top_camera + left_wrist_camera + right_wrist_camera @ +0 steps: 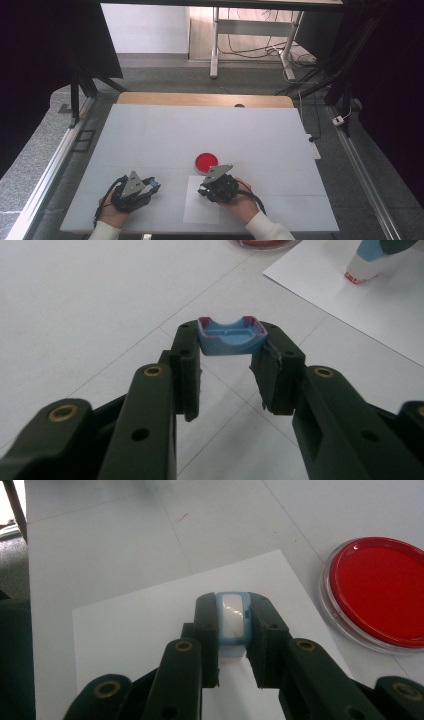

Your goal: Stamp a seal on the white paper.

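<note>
Blue cap (231, 336) is pinched between the left gripper (150, 186) jaws near the desk (165, 135) front. On white paper (135, 625), a white stamp (233, 617) is clamped by the right gripper (204, 189) jaws; a red dish (206, 161) is seen just beyond.

The desk (150, 135) carries one red dish (206, 161) and one white sheet (196, 212). There are two hand-held grippers: the left hand-held gripper (227, 357) grips one blue cap (231, 336), and the right hand-held gripper (233, 625) grips one blue-and-white stamp (233, 622). That makes four loose things, one of each kind.
</note>
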Motion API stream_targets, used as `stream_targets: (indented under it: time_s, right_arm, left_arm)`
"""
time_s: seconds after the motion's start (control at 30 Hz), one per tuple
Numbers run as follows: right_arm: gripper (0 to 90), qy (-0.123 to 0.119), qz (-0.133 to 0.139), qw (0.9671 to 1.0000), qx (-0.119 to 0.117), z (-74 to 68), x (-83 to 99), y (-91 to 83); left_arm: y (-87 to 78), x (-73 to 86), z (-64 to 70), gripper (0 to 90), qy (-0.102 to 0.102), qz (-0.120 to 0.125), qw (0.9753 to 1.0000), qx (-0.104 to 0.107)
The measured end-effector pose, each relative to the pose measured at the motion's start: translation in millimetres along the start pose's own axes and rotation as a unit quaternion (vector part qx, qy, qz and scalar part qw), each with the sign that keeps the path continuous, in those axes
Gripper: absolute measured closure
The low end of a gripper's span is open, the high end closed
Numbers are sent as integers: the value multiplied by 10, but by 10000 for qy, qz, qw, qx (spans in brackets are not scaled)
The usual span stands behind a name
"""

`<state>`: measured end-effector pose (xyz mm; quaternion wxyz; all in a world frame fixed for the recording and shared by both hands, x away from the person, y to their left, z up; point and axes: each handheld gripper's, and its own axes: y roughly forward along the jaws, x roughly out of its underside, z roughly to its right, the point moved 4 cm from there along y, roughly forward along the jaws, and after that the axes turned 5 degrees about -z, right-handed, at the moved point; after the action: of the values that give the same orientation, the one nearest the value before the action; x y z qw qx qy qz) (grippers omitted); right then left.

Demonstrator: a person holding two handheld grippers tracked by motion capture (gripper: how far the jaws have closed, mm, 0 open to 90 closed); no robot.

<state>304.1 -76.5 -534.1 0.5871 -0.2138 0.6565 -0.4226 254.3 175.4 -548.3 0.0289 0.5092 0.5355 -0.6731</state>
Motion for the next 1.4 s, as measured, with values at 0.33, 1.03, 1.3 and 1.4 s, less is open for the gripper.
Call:
stream_targets:
  time_s: [0.33, 1.03, 1.3, 1.4]
  right_arm:
    - [758, 16, -9, 10000, 40, -8, 8, -3]
    - [755, -12, 75, 10000, 22, -2, 20, -6]
    - [754, 15, 169, 9999, 32, -4, 25, -5]
    - [753, 15, 177, 9998, 42, -6, 24, -9]
  left_arm:
    - [-3, -1, 2, 641, -6, 8, 10000, -9]
    - [-11, 1, -11, 642, -28, 35, 10000, -16]
    - [-3, 7, -17, 642, -13, 15, 10000, -22]
    - [-4, 9, -14, 642, -10, 10, 10000, -18]
